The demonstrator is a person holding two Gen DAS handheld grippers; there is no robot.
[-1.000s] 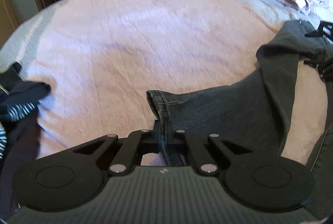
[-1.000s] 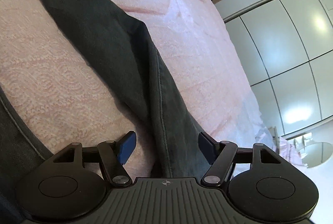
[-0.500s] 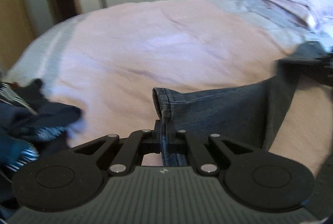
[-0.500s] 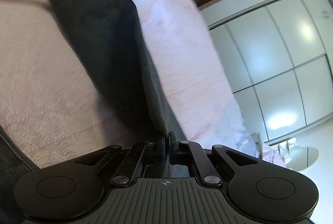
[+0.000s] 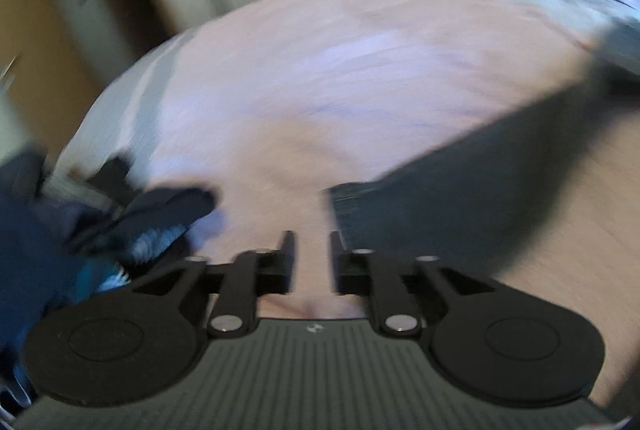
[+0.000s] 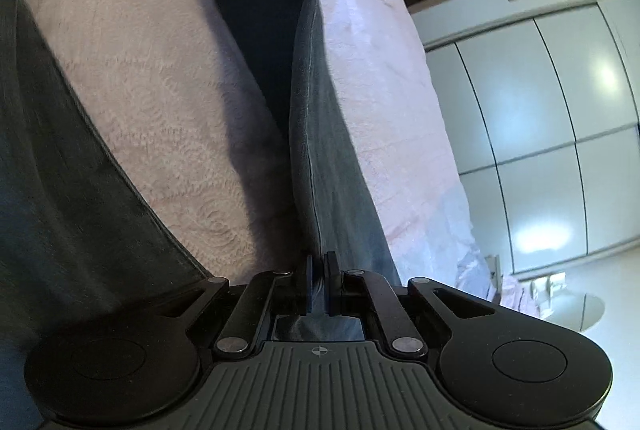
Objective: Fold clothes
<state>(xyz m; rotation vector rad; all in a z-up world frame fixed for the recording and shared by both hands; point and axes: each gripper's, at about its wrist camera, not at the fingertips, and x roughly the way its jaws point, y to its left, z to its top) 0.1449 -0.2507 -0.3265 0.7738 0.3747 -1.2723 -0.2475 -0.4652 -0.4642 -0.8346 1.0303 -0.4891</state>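
On the bed: I see grey jeans lying across a pink bedspread.
Right view only: my right gripper pinches a jeans fold, jaws pressed together on it.
Left view only: my left gripper is opening, nothing between its jaws; the jeans hem lies just beyond.
Nearby: dark clothes pile at left, blurred.
Background: white wardrobe doors.

Open pink bedspread ahead; dark clothes pile blocks left.

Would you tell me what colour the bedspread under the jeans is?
Pale pink bedspread, with a swirled texture; clearest in the right wrist view.
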